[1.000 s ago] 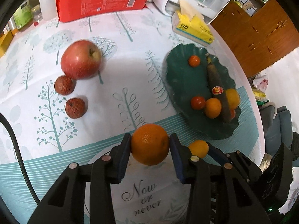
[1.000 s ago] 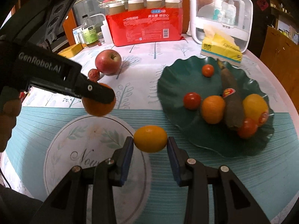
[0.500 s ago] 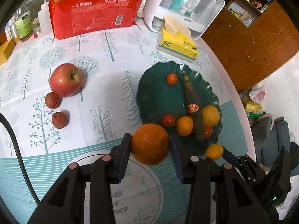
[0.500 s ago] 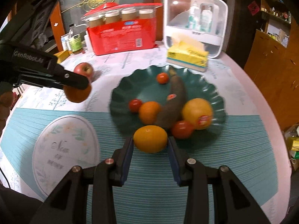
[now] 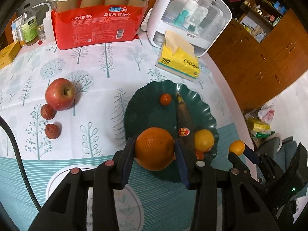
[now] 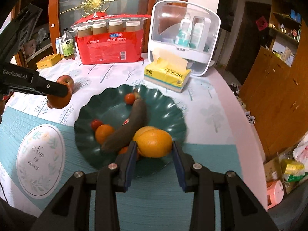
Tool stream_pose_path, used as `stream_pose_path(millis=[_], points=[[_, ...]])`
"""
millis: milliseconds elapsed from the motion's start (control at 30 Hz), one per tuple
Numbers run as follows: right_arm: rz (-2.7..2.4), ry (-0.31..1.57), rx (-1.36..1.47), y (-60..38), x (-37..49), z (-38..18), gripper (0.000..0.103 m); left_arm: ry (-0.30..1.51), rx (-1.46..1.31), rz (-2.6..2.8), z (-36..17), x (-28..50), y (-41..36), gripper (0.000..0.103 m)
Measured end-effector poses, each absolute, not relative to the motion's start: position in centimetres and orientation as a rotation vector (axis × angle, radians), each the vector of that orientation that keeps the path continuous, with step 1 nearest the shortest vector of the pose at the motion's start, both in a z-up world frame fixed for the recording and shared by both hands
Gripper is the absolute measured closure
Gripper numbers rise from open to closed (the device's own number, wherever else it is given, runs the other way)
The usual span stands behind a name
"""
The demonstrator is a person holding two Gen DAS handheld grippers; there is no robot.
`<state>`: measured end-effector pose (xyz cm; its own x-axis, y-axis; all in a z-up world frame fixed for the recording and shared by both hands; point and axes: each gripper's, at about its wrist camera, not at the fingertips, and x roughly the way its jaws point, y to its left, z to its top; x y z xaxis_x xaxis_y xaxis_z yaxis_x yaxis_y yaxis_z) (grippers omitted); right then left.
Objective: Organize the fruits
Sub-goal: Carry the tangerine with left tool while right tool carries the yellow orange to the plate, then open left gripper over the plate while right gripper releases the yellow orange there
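Above the near rim of the green plate [image 6: 179, 115], the right gripper [image 6: 154, 150] pinches a yellow-orange citrus [image 6: 154, 143] by its two sides, its pads pressed flat on the skin so the round fruit cannot roll out; the grip is across the widest part, which I judge the steadiest hold for a ball-like thing. Off to the plate's left edge, the left gripper [image 5: 155, 151] is likewise clamped on a larger orange [image 5: 155, 148], held clear of the counter [image 5: 107, 88] and over the plate's near-left rim; both fruits hang above the plate, not in it, so the step in hand looks like carrying them over for release. On the plate lie a dark banana [image 6: 129, 125], a small orange [image 6: 104, 133], two small tomatoes [image 6: 130, 98] and a yellow fruit [image 5: 204, 140], crowded toward the near side; the far half is bare, likely the better spot to set down. Left on the cloth are an apple [image 5: 60, 94] and two small brown fruits [image 5: 52, 131], close together, not yet gathered.
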<state>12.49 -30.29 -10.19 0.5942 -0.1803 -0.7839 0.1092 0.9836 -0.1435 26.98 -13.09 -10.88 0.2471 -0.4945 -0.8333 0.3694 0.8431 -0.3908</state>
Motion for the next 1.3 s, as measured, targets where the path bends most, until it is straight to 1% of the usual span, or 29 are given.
stream_pose_path(millis=[467,933,1000,1067,1200,1300], points=[[-0.085,0.968,-0.089,-32.9,16.4,-11.0,0.066,1.141,-0.196,-0.537,-11.9,28.5,-16.3,0.063],[0.018,0.978,-0.044,-33.7,18.8,-13.1,0.066,1.170,-0.223,-0.526,-14.6,29.7,-17.5,0.063],[0.025,0.987,-0.035,-33.4,18.9,-13.3,0.065,1.148,-0.223,-0.538,-14.3,29.6,-17.4,0.058],[0.018,0.991,-0.054,-33.1,18.9,-13.3,0.065,1.129,-0.221,-0.541,-13.9,29.5,-17.3,0.038],[0.004,0.978,-0.057,-32.9,18.8,-13.0,0.056,1.115,-0.223,-0.539,-13.3,29.4,-17.0,0.038],[0.001,0.987,-0.053,-32.6,18.7,-12.8,0.056,1.118,-0.230,-0.519,-13.1,29.1,-16.3,0.038]])
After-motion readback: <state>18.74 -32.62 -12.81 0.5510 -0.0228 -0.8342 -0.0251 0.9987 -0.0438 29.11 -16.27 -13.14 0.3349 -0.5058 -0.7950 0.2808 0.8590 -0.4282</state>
